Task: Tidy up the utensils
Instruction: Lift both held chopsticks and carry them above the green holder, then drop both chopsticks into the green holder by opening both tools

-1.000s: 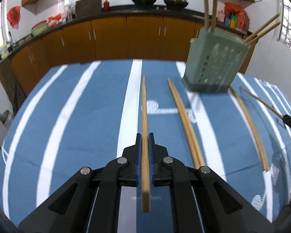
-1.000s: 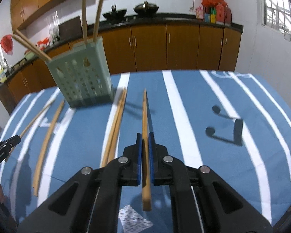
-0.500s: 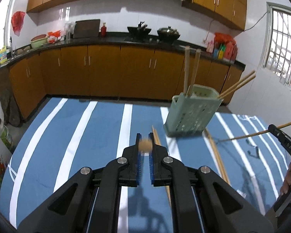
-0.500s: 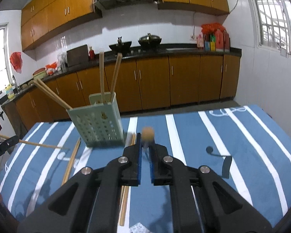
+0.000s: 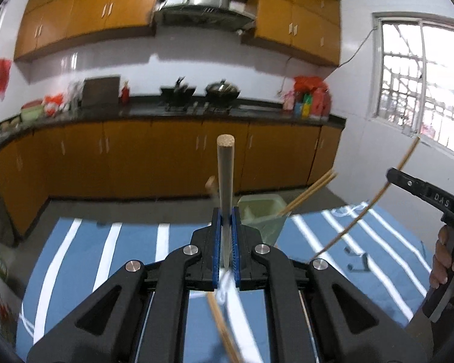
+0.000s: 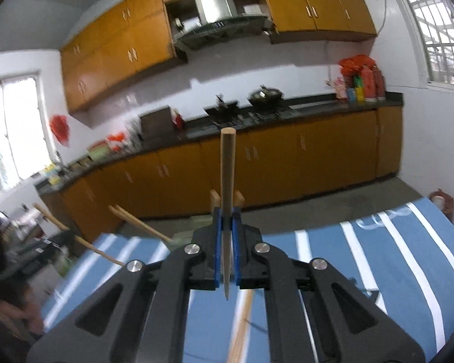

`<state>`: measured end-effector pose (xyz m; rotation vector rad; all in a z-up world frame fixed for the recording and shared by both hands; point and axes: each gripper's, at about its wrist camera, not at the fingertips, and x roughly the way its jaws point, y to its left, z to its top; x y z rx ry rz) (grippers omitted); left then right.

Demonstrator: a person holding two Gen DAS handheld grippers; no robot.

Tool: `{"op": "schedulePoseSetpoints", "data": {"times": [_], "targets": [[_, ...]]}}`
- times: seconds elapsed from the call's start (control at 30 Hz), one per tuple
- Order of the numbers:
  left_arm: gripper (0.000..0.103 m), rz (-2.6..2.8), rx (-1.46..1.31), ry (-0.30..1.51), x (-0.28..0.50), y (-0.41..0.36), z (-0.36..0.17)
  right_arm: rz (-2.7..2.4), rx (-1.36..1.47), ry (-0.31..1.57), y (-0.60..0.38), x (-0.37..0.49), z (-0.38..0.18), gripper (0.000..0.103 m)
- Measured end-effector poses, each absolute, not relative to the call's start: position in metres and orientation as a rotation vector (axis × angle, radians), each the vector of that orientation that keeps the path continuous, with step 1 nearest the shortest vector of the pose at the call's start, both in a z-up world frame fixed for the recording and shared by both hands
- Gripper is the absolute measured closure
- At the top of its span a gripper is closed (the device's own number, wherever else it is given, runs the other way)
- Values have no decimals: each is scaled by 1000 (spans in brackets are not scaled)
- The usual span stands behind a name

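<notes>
My left gripper (image 5: 226, 220) is shut on a wooden chopstick (image 5: 225, 178) that stands upright, thick end up, above the blue striped table. Just behind it is the pale green utensil holder (image 5: 261, 211) with chopsticks (image 5: 310, 189) leaning out of it. My right gripper (image 6: 226, 220) is shut on another upright chopstick (image 6: 227, 181); it also shows in the left wrist view (image 5: 420, 195), holding its chopstick (image 5: 375, 199) at a slant. The holder is mostly hidden behind the right gripper; its chopsticks (image 6: 139, 222) stick out leftward.
Loose chopsticks lie on the blue and white striped tablecloth (image 5: 112, 248), below the left gripper (image 5: 224, 332) and below the right gripper (image 6: 242, 326). Orange kitchen cabinets (image 5: 136, 157) and a dark counter run behind the table. A window (image 5: 420, 81) is at the right.
Both grippers have lifted their chopsticks off the table and tilted them upright. The views swung up from the tabletop to the kitchen, and both grippers moved closer to the holder.
</notes>
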<state>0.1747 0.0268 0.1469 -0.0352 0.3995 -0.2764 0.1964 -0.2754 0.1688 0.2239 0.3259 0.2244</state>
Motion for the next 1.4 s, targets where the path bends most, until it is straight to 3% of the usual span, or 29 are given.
{"op": "schedulePoseSetpoints", "data": {"times": [0.33,0.77,1.07,1.23,1.4], "targets": [[96,-251,-76,276,210,2,180,210,192,148,-245,236,201,95],[96,-256,-62,383,249,-11,144,185,128,311,-219,302,147,95],[95,-253,-93,390,244,-4,144,189,154,294,-226,288,153,89],[83,-253,-119,359,237,1,155,189,174,252,-238,263,162,88],[83,-250,-133,326,213,14,158,165,194,252,-256,228,154,87]]}}
